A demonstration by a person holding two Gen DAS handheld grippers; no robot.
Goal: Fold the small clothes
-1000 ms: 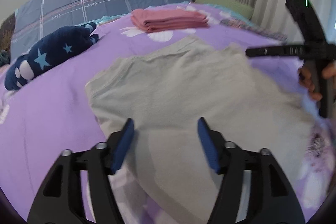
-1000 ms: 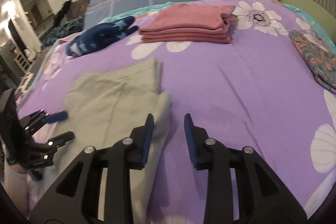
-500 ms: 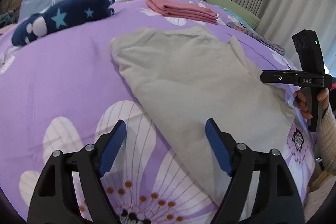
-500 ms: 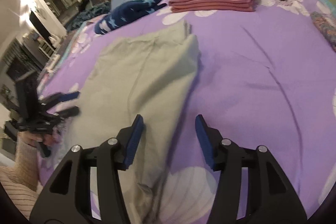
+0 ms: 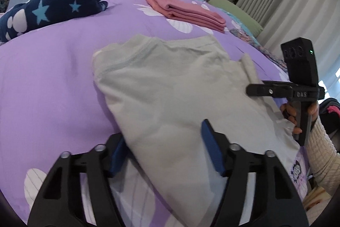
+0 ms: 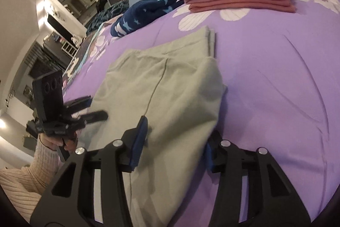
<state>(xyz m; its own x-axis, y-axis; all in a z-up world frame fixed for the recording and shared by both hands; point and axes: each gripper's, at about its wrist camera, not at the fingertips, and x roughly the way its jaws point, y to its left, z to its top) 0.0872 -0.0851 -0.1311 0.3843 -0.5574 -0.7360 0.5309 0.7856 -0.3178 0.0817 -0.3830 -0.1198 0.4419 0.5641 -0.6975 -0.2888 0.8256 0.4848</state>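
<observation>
**Both claws dropped to the shirt's long edges**

Purple floral bedspread (image 5: 53,82) carried the grey-green T-shirt (image 5: 170,88), lying flat. Half a second earlier both claws hovered wide; now the left claw (image 5: 165,152) and right claw (image 6: 174,142) each straddled a side edge, jaws apart, seemingly unclamped. Pink folded stack (image 5: 184,12) waited beyond.

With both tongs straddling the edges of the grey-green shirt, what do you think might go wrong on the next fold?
1. The left tongs and right tongs are open around opposite edges of the grey-green shirt; closing unevenly might skew the fold.
2. The folded-in sleeve lies loose and may flop open when the shirt is lifted.
3. The tongs could pinch the purple bedspread along with the shirt.
</observation>
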